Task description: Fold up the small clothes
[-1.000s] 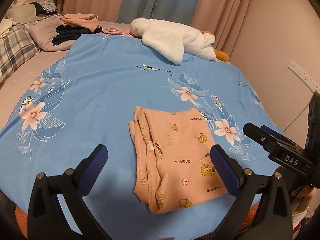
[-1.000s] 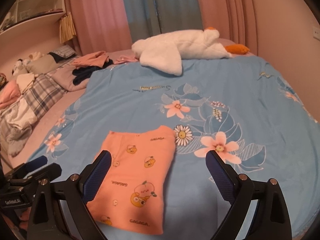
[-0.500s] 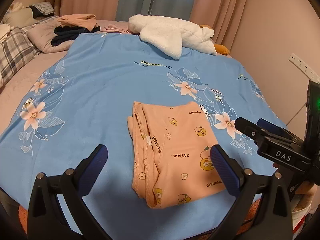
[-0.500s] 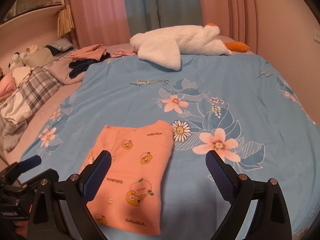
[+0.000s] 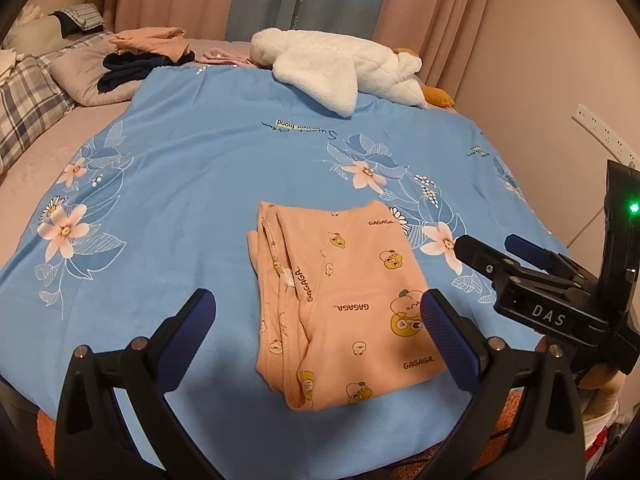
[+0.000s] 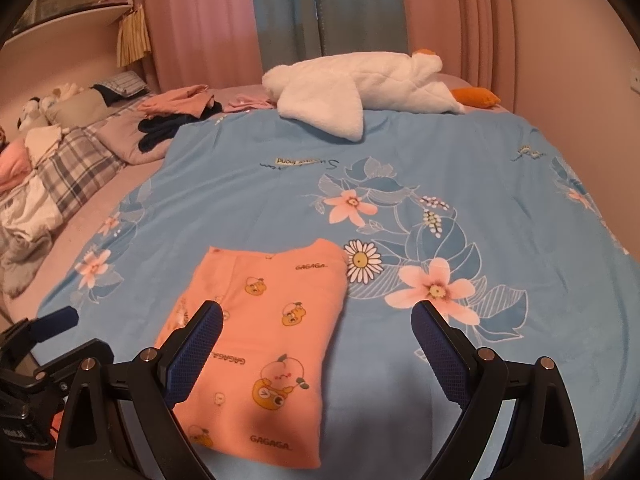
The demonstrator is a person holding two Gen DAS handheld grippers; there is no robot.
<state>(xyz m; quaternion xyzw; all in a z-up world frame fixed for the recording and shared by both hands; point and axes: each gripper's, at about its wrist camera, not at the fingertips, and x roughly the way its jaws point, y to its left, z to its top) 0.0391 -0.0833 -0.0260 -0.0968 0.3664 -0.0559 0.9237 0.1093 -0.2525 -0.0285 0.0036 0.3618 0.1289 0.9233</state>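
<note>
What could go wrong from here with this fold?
The garment has loose layered edges on its left side, so a pinch there may catch only some layers and undo the fold. It lies near the bed edge, so a drag could pull it off. The left gripper and right gripper are both open above it.

"GAGAGA" on peach garment (image 5: 352, 300) | "DAS" on right tongs (image 5: 549, 317)
</note>
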